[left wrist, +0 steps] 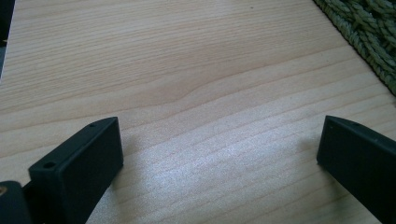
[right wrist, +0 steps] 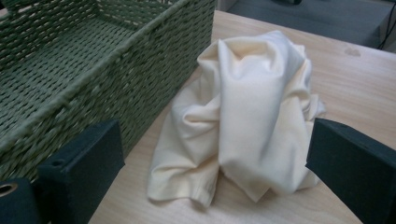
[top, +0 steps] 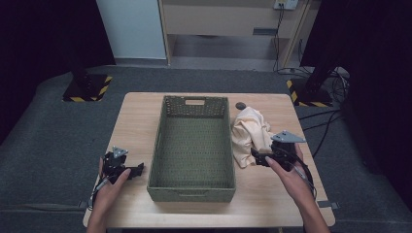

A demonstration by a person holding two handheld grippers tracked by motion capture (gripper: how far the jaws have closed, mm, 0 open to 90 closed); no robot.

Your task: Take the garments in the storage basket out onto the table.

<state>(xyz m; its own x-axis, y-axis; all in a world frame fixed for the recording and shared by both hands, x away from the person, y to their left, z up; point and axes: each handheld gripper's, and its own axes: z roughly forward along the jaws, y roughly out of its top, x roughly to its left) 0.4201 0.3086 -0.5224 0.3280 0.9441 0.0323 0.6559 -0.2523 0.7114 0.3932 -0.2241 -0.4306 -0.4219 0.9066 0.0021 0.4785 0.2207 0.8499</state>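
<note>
Table (top: 136, 121) carries our green woven basket (top: 192, 187) in its middle, the crumpled cream cloth (top: 248, 133) lies just right of it, and our right gripper (right wrist: 217, 154) and left gripper (left wrist: 219, 149) are both spread wide.

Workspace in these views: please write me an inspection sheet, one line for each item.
Surface: light wooden table, bare in front of the left hand-held gripper.
Job's things: crumpled cream cloth on the table, beside the green woven basket; the basket is empty.
Clutter: small dark round thing near the far edge.
Grippers: left hand-held gripper open over bare wood; right hand-held gripper open, aimed at the cloth.
Cables: several on the floor, far right.
Surroundings: grey carpet, dark curtains, striped stand bases.
</note>
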